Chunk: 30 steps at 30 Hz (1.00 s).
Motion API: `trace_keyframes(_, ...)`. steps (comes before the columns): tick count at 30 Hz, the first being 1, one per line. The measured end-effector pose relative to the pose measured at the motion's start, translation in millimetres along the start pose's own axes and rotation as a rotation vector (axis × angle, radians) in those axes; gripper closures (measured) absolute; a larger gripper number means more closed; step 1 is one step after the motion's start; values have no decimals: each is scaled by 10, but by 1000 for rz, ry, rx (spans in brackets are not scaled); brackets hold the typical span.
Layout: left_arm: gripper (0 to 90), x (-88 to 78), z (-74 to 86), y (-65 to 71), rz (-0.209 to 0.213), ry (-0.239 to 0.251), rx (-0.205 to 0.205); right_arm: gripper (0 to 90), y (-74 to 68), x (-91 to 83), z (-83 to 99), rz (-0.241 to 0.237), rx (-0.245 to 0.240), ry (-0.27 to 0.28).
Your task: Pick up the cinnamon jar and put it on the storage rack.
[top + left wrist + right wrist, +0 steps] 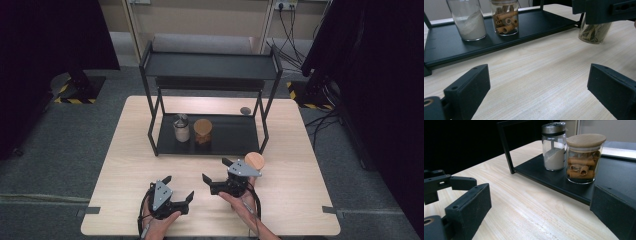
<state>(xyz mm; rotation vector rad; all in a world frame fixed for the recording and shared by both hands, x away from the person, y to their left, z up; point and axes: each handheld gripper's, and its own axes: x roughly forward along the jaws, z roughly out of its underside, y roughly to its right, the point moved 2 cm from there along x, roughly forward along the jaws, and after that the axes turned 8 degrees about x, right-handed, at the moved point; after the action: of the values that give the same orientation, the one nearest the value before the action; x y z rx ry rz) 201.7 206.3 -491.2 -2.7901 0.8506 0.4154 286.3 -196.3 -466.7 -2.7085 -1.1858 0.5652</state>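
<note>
Two grippers hover over the tabletop [150,165], jaws apart and empty: the left gripper [178,187], the right gripper [214,169]. Just beyond the right one stands the cork-lidded glass jar of dried leaves [594,33], off the rack's lower shelf [235,135]. It looks light, rigid, smooth and breakable, best gripped across the mid-wall. The right gripper hides its upper part.

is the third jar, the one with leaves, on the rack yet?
No, the leaf jar stands on the bare table, beside the rack's bottom shelf.
</note>
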Motion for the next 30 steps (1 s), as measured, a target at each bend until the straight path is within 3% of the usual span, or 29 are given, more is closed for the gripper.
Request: trace_keyframes(30, 41, -1, 2, -1, 0, 1, -1, 39, -17, -160, 131, -1, 0, -20)
